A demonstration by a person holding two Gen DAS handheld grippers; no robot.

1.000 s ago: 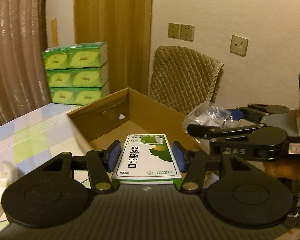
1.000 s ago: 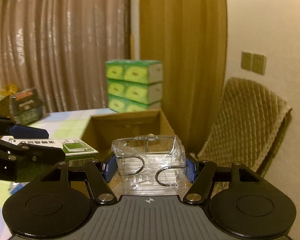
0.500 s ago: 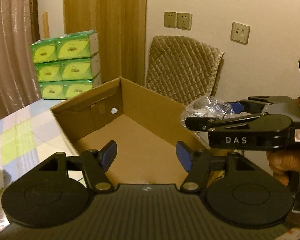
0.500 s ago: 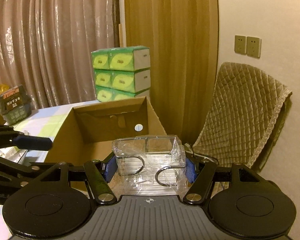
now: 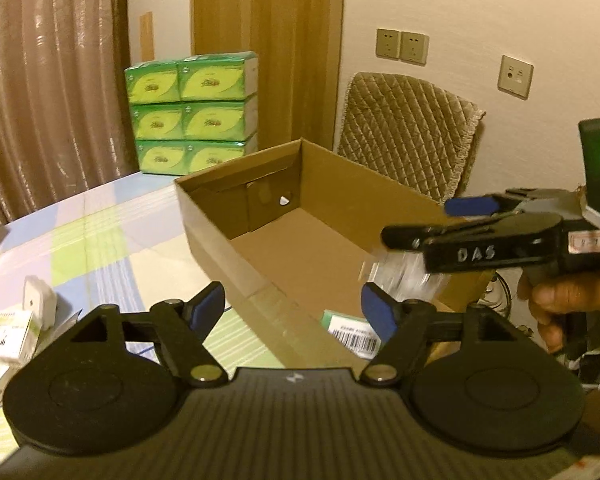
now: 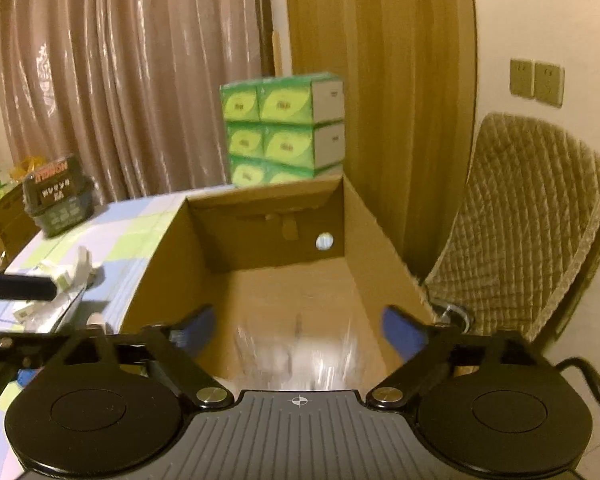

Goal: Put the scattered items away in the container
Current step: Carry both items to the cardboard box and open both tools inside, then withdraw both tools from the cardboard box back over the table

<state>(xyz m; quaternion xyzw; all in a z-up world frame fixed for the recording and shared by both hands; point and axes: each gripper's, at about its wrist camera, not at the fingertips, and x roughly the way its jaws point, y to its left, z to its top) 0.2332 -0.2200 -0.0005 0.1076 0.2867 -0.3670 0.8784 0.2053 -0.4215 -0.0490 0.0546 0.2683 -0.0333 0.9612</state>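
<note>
Here both grippers are seen released and empty: the left gripper (image 5: 294, 308) hangs with jaws spread over the near left wall of the box (image 5: 220, 236), and the right gripper (image 6: 298, 332) is held with jaws wide above the box's near end. The clear pack (image 6: 300, 350) is caught as a blur between and below the right jaws, apparently dropping toward the box floor; whether it has landed cannot be told. The green carton (image 5: 350, 330) lies inside the box at its near end, only its barcoded end showing. Trouble is most likely judged to come from the pack: being light and crinkly, it could catch on a blue pad or on the near wall and end up tipped over the rim instead of inside. A knock between the two grippers is also possible, since they are held close together over the same end of the box. More items (image 5: 8, 332) are left scattered at the tabletop's left edge, so the task is judged unfinished, and a hasty swing of the left gripper toward them could clip the box wall. Compared with a second ago, the carton is no longer gripped by the left gripper, and compared with half a second ago, the pack is no longer clamped by the right one, whose jaws are now spread.
</note>
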